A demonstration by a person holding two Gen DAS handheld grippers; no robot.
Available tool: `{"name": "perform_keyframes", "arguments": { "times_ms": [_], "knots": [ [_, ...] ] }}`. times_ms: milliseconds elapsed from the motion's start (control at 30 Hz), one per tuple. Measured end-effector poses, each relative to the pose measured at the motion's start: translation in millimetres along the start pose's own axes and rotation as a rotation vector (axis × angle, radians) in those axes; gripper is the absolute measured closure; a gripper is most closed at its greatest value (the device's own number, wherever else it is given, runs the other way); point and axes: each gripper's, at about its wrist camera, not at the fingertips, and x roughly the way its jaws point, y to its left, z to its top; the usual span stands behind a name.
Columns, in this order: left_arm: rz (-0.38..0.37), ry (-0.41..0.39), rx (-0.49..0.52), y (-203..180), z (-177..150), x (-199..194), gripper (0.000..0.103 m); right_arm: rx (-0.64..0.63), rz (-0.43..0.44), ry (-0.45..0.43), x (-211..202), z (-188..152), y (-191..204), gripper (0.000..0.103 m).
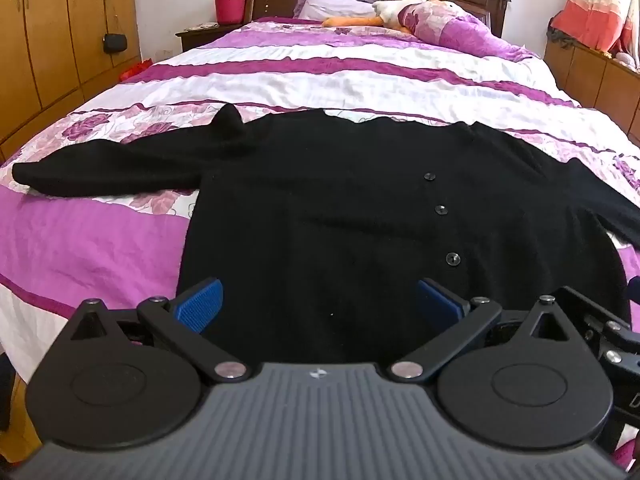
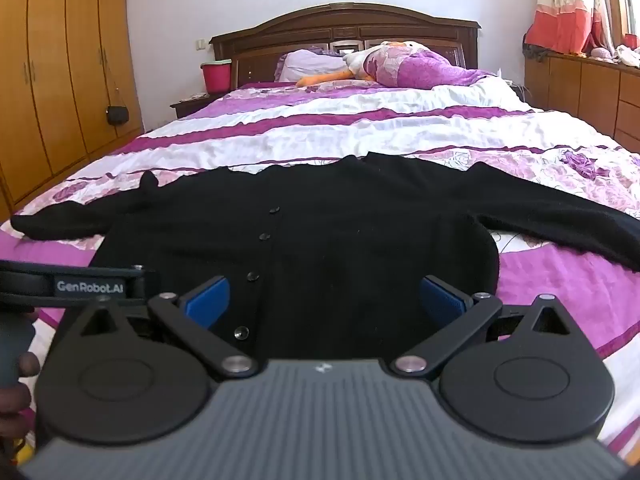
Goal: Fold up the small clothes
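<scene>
Black cardigan (image 1: 360,208) spread flat on striped bedspread (image 1: 100,248), left tongs (image 1: 318,300) and right tongs (image 2: 325,300) both spread wide, empty.

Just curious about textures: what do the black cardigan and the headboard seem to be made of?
Black cardigan: looks like soft matte knit, probably wool or acrylic; fuzzy surface, shiny buttons that look plastic. Headboard: dark wood, carved panels, slight varnish sheen.

A striped purple quilt (image 1: 320,68) covers the bed. A plush duck (image 2: 360,60) lies by the headboard (image 2: 344,28); a red bucket (image 1: 230,7) sits left
</scene>
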Motion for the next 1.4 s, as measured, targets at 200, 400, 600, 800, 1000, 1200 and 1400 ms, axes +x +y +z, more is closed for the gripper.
{"name": "perform_keyframes", "arguments": {
  "times_ms": [200,400,600,800,1000,1200,1400],
  "knots": [
    [-0.004,0.0,0.0,1.3,-0.4,-1.1,0.0,-0.017,0.003,-0.006,0.0,-2.2,0.0,0.0],
    [-0.004,0.003,0.005,2.9,-3.0,-1.7,0.0,-0.021,0.001,-0.008,-0.1,2.1,3.1,0.0],
    [0.001,0.012,0.01,0.7,-1.6,0.4,0.0,-0.024,0.002,-0.013,-1.5,-0.7,4.2,0.0],
    [0.003,0.014,0.011,1.1,-1.7,1.6,0.0,-0.018,0.002,-0.004,-0.2,-1.0,3.0,0.0],
    [0.006,0.015,0.009,2.4,-2.1,2.6,0.0,-0.016,0.003,-0.001,0.4,-1.3,2.0,0.0],
    [0.007,0.017,0.008,2.8,-2.1,3.3,0.0,-0.016,0.003,-0.001,0.6,-1.5,2.3,0.0],
    [0.008,0.017,0.009,2.5,-2.2,3.1,0.0,-0.016,0.003,0.002,1.9,-2.2,2.2,0.0]
  ]
}}
